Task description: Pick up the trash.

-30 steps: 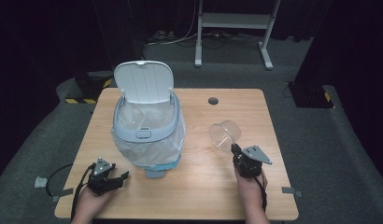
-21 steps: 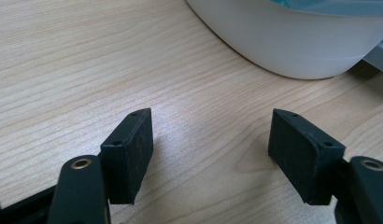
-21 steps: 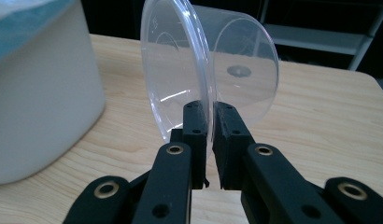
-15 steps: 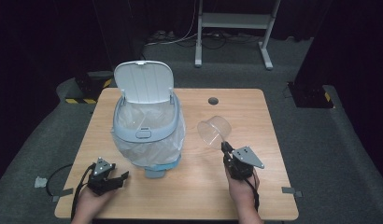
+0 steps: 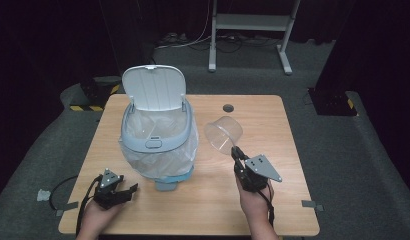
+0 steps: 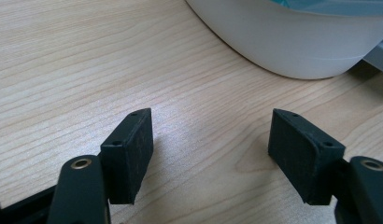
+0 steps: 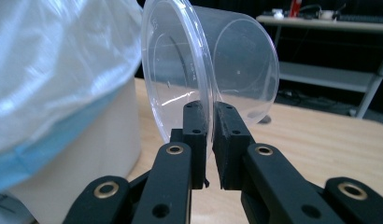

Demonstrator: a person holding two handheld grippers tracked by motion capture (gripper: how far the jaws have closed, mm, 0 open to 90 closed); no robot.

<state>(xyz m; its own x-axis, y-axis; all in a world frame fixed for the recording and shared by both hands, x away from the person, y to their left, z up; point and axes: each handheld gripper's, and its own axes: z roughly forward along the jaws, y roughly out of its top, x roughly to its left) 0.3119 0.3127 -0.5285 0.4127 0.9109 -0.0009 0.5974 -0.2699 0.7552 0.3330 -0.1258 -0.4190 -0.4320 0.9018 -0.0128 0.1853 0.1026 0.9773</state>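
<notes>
The right gripper [image 5: 236,152] pinches the rim of a clear plastic container [image 5: 224,133] between its 2 nearly closed jaws, holding it tilted above the table [image 5: 283,130] just right of the open-lidded bin [image 5: 155,137]. Dropping it in cleanly likely means carrying it fully over the liner mouth before letting go. The left gripper [image 6: 210,149] rests on the table, jaws wide apart and empty.

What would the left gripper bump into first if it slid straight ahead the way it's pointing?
Probably the white bin. The left gripper has its jaws open just above the bare table, and the bin's rounded base sits ahead, a bit to the right. Depth is hard to judge.
</notes>
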